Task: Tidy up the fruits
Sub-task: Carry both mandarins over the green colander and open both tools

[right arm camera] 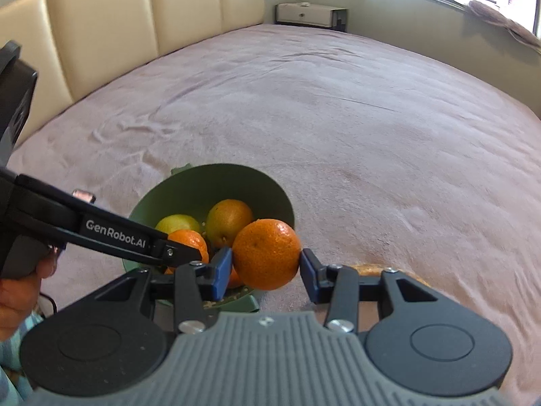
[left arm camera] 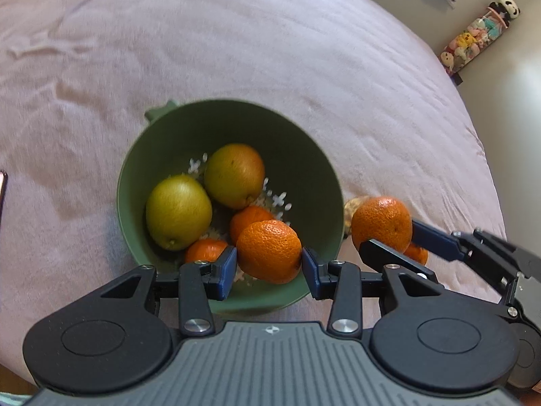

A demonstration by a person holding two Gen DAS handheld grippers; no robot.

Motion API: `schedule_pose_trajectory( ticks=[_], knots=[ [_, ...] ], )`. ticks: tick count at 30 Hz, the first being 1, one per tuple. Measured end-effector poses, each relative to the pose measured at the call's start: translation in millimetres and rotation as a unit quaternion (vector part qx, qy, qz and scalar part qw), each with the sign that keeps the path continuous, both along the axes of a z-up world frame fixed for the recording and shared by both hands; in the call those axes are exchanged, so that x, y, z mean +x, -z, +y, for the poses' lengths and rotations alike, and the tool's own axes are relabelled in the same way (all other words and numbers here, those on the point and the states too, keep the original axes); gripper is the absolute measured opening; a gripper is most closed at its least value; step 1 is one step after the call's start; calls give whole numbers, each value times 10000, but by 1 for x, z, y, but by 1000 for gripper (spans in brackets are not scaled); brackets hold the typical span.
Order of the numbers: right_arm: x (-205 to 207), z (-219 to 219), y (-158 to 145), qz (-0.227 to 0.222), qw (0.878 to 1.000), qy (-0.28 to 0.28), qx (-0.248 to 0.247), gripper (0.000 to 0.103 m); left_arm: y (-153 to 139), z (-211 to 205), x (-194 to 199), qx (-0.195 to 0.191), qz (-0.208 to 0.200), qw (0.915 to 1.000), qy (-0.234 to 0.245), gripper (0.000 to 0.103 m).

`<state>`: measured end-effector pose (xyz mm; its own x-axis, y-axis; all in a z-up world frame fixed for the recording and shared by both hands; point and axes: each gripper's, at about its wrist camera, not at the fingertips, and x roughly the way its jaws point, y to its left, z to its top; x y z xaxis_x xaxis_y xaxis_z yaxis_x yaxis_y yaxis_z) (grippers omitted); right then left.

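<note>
Both grippers clamp a mandarin each: the left gripper (left arm camera: 268, 257) holds its mandarin (left arm camera: 268, 252) directly over the green bowl (left arm camera: 304, 169), while the right gripper (right arm camera: 266, 267) holds another mandarin (right arm camera: 266, 253) just outside the bowl's near rim.

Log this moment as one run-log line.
left gripper: shut on mandarin over green bowl | right gripper: shut on second mandarin beside bowl
</note>
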<state>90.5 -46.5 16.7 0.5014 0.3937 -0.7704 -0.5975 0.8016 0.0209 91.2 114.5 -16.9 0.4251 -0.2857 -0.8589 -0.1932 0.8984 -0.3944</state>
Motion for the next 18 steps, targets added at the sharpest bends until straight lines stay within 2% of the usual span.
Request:
schedule_pose_trajectory(
  ticks=[3, 8, 18],
  knots=[
    [1, 9, 3, -110, 9971, -648, -372, 41, 7, -1, 1, 26, 183, 9998, 63, 47],
    [11, 21, 7, -121, 9855, -1474, -825, 41, 17, -2, 3, -30, 411, 9991, 91, 47],
    [33, 41, 26, 24, 9627, -2356, -1333, 41, 35, 5, 10, -338, 690, 9970, -116, 47]
  ],
)
